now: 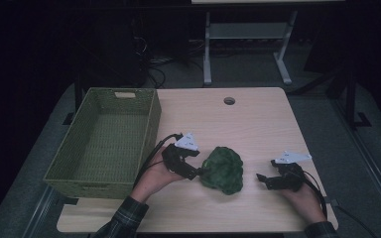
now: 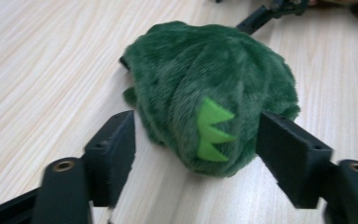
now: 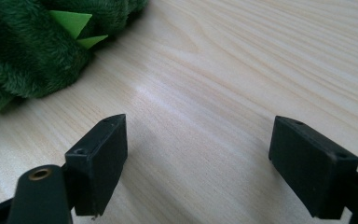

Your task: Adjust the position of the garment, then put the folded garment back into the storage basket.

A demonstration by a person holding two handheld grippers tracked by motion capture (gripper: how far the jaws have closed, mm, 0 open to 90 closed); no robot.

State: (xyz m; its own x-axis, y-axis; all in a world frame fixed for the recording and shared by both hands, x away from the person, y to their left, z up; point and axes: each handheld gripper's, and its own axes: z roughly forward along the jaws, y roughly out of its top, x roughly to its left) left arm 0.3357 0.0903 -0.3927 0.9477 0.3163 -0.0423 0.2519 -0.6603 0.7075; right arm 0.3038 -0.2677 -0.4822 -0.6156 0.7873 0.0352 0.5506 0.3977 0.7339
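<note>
From the left, a woven green basket [image 1: 101, 144] stands on the counter [image 1: 258, 124], at about nine o'clock from everything else. Next comes the left claw [image 1: 202, 172], pointing toward three o'clock with its tips right at the near-left flank of the green plush toy [image 1: 222, 169]. In the left gripper view the toy [image 2: 205, 88] sits between the spread jaws, its lime felt spikes [image 2: 212, 130] facing the camera; the pads stand just beside the fur without clearly pressing it, so I read this claw as open around the toy, not gripping. The toy lies near the counter's middle, a rounded lump with no clear long axis. Further right, the right claw [image 1: 260, 178] points toward nine o'clock, jaws apart over bare wood, the toy [image 3: 28, 51] at its eleven o'clock and well apart. The left claw is plainly nearer, so any grasp likely falls to it.
</note>
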